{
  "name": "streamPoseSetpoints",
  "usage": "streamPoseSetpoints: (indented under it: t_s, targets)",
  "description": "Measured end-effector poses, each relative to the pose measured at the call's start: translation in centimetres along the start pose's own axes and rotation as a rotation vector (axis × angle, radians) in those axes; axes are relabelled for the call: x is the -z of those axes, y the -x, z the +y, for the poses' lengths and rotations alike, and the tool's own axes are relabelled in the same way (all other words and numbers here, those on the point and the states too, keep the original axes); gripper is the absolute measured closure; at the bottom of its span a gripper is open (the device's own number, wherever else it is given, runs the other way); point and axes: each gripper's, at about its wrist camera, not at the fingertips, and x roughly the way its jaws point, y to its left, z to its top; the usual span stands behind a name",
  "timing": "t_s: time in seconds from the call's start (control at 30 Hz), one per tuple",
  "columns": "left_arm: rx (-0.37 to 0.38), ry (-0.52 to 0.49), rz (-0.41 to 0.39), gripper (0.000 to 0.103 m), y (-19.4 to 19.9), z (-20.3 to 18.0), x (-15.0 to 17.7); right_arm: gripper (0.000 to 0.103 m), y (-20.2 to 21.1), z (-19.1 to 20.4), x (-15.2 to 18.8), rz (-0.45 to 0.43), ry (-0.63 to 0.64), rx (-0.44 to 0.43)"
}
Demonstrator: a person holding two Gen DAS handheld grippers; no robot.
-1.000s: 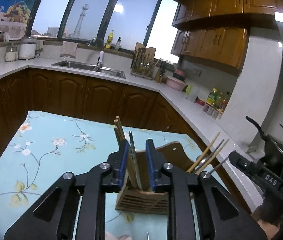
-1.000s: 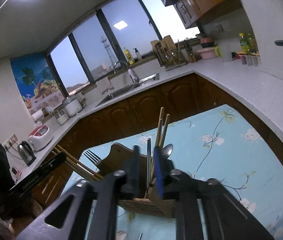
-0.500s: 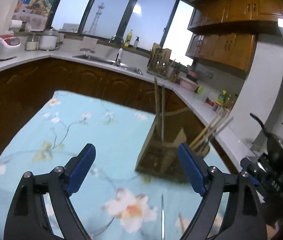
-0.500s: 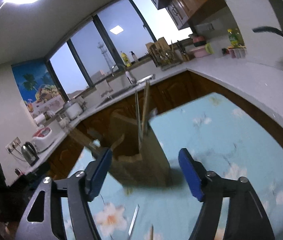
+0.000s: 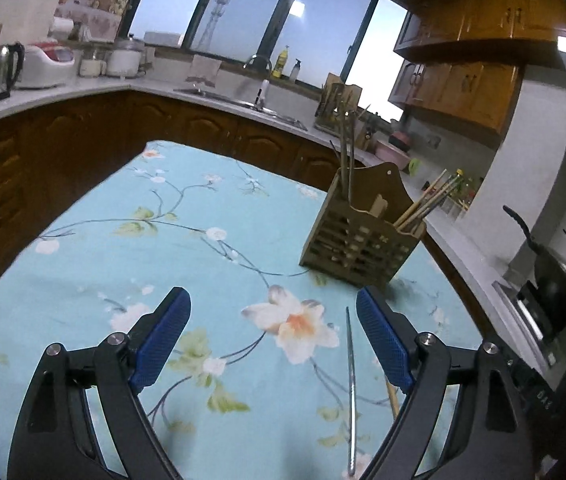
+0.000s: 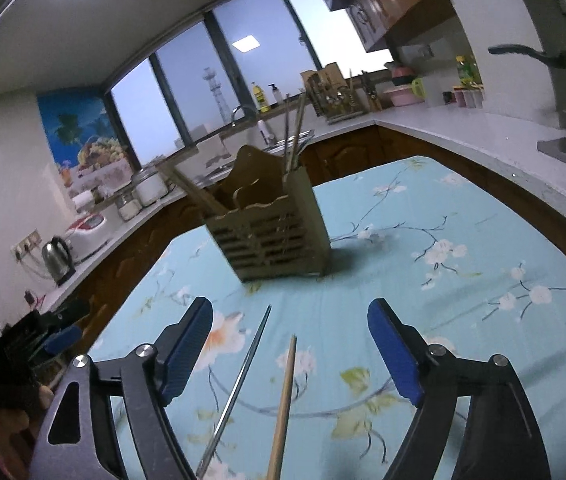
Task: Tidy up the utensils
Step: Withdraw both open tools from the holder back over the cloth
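Left gripper [image 5: 273, 334]: jaws spread wide, blue pads [image 5: 161, 338] holding nothing, poised above the floral tablecloth [image 5: 131, 248]. Right gripper [image 6: 290, 346]: jaws likewise spread wide and empty, its pads [image 6: 187, 346] clear of all utensils.

Wooden utensil holder [image 5: 357, 240]: stands upright on the tablecloth ahead of both grippers, slatted front facing the cameras, with a taller arched back panel. In the left wrist view it sits toward the table's right edge; in the right wrist view [image 6: 271, 236] it sits ahead and slightly left of centre.

Contents: a pair of chopsticks [image 5: 346, 156] stands near vertical in one end compartment, one metal and one wooden as far as can be judged. A bundle of chopsticks [image 5: 427, 202] leans outward from the opposite end compartment. Exact count cannot be determined.

Loose items: a metal chopstick [image 6: 239, 384] lies flat on the tablecloth, between the right gripper's jaws and nearer its left pad. A wooden chopstick [image 6: 283, 404] lies just beside it, roughly parallel, apart from it. Both point toward the holder and stop short of it. In the left wrist view the metal chopstick [image 5: 350, 384] lies just inside the right-hand pad; only a short length of the wooden one [image 5: 391, 398] shows beside that finger.
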Motion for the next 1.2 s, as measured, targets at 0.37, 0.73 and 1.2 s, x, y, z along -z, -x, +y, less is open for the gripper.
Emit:
streamPoseSetpoints:
  t_s: [0.37,0.73,1.2]
  targets:
    - [-0.013,-0.043,-0.067,0.015,4.1,0.4,1.3,0.01,3.5,2.4,0.2,-0.082,0.107,-0.005]
    - [-0.083,-0.198,-0.238,0.0,7.9,0.0,3.7,0.0,7.2,5.1,2.7,-0.269,0.281,0.011]
    - [-0.141,-0.252,-0.24,0.0,6.9,-0.6,6.4,0.0,7.0,2.8,4.4,-0.261,0.261,0.089]
